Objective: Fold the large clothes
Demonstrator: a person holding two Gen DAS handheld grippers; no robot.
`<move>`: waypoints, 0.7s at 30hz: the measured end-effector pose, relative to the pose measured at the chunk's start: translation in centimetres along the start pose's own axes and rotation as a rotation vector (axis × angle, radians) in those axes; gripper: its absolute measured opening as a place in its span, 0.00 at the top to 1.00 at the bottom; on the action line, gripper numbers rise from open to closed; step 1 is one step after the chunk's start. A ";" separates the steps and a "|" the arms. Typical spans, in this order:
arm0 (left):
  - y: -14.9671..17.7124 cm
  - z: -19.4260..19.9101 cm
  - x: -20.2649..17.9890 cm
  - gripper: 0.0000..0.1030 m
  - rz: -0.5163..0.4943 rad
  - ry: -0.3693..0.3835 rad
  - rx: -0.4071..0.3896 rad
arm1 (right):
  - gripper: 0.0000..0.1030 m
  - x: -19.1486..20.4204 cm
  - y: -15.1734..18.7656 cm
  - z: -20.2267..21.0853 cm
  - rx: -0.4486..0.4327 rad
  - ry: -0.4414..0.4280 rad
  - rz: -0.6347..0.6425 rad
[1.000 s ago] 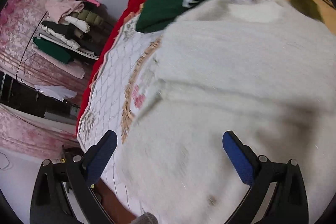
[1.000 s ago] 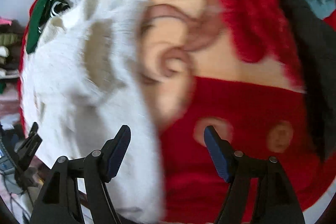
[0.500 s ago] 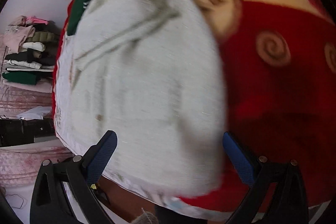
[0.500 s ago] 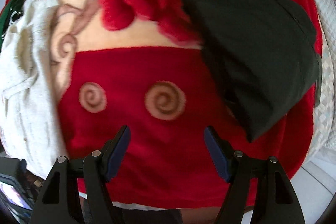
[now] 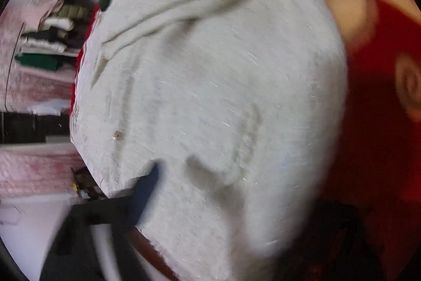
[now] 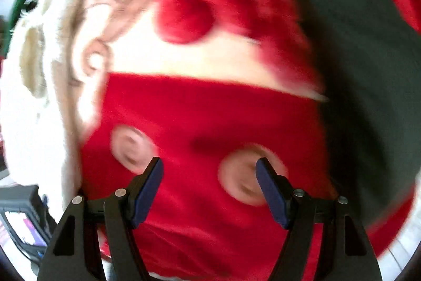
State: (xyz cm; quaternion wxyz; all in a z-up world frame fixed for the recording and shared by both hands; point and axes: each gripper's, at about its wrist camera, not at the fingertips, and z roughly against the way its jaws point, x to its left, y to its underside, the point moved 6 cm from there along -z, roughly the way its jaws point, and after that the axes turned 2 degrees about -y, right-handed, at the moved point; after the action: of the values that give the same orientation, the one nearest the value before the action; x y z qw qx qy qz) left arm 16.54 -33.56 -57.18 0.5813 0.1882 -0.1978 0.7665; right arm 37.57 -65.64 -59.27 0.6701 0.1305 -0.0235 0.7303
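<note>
On the bed, a white knitted sweater lies over the red blanket.

The left gripper is closing, with sweater cloth between its fingers; whether they already pinch it, I cannot tell. The right gripper hangs released above the blanket, empty, beside a dark garment.

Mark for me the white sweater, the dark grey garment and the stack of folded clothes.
white sweater (image 5: pixel 210 96), left wrist view, on the middle of its knit body.
dark grey garment (image 6: pixel 368 70), right wrist view, on its flat middle.
stack of folded clothes (image 5: pixel 50 36), left wrist view, on the middle of the pile.
</note>
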 end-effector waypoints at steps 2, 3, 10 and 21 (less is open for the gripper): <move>-0.5 0.5 1.6 0.75 0.052 0.040 -0.013 | 0.25 2.4 -1.6 -1.1 0.019 -0.214 0.002; -0.9 1.0 2.5 0.80 0.067 0.038 -0.036 | 0.21 3.6 -2.4 -1.4 0.024 -0.315 0.000; -2.0 2.0 6.7 0.85 0.133 0.060 -0.090 | 0.06 11.4 -8.7 -2.0 0.003 -0.800 -0.048; -2.1 2.0 8.2 0.85 0.157 0.148 -0.107 | 0.57 21.9 -13.0 -8.5 0.125 -0.723 -0.037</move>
State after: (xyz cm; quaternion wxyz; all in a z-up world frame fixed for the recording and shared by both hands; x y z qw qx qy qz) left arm 16.64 -27.41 -51.10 0.5417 0.0837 -0.2089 0.8099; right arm 47.49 -41.22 -64.43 0.6225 0.4213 -0.2116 0.6247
